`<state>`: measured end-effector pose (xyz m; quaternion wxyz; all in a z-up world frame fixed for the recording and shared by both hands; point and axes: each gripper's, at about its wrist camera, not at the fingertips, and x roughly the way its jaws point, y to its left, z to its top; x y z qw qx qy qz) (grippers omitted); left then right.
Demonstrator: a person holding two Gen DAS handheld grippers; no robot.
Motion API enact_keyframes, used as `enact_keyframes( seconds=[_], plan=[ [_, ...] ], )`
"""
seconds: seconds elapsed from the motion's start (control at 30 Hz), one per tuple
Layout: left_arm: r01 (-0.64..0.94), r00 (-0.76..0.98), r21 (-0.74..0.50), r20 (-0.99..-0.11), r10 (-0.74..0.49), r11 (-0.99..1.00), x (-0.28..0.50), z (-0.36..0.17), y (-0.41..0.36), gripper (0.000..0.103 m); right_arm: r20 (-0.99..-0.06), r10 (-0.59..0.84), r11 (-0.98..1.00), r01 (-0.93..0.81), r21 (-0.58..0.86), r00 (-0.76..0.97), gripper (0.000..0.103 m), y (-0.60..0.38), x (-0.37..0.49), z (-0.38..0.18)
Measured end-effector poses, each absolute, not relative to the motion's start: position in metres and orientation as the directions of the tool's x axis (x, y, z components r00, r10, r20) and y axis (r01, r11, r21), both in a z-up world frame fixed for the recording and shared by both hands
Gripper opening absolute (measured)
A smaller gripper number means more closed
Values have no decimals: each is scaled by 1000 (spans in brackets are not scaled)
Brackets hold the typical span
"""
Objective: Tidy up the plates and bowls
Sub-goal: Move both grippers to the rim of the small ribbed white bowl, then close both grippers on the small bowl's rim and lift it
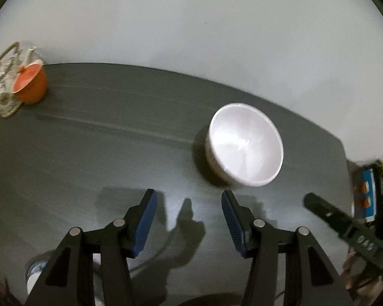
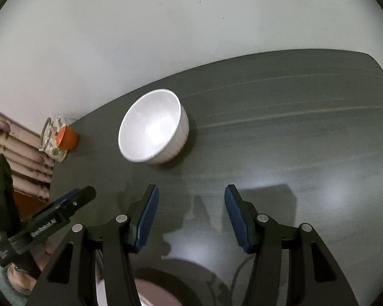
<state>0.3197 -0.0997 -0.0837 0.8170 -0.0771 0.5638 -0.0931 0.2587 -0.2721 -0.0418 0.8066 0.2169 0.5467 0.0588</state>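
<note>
White bowl upright near the surface's far edge, toward its right corner. Left gripper and right gripper half-open, empty, short of bowl. Orange cup at far left corner.

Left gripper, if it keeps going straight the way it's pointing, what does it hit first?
Probably bare grey table. The left gripper stands open and empty, and the white bowl sits just right of its line, though depth is unclear.

The left black two-finger gripper with blue ribbed pads fills the lower centre of its view, angled steeply downward, jaws parted and empty. The right black gripper with matching blue pads sits likewise, parted, gripping nothing.
</note>
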Motion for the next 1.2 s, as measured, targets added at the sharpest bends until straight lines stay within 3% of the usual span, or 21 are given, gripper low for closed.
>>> enact_keyframes(
  seconds=[0.17, 0.6, 0.67, 0.83, 1.2],
  plan=[
    [25, 311, -293, -906, -286, 956, 353, -98, -106, 54, -855, 342, 895, 141, 422, 390, 52, -268, 296, -48],
    [-11, 244, -276, -933, -265, 961, 387, -140, -126, 53, -891, 325, 903, 177, 392, 318, 52, -248, 347, -91],
    [-12, 239, -282, -932, -271, 959, 389, -145, -129, 39, -892, 330, 901, 177, 395, 310, 50, -246, 351, -97],
    [-1, 232, -321, -921, -312, 947, 394, -143, -136, 15, -884, 363, 887, 182, 425, 295, 28, -243, 354, -106],
    [30, 252, -306, -919, -303, 952, 362, -105, -145, 15, -874, 359, 889, 167, 427, 327, 26, -243, 336, -79]
  ],
)
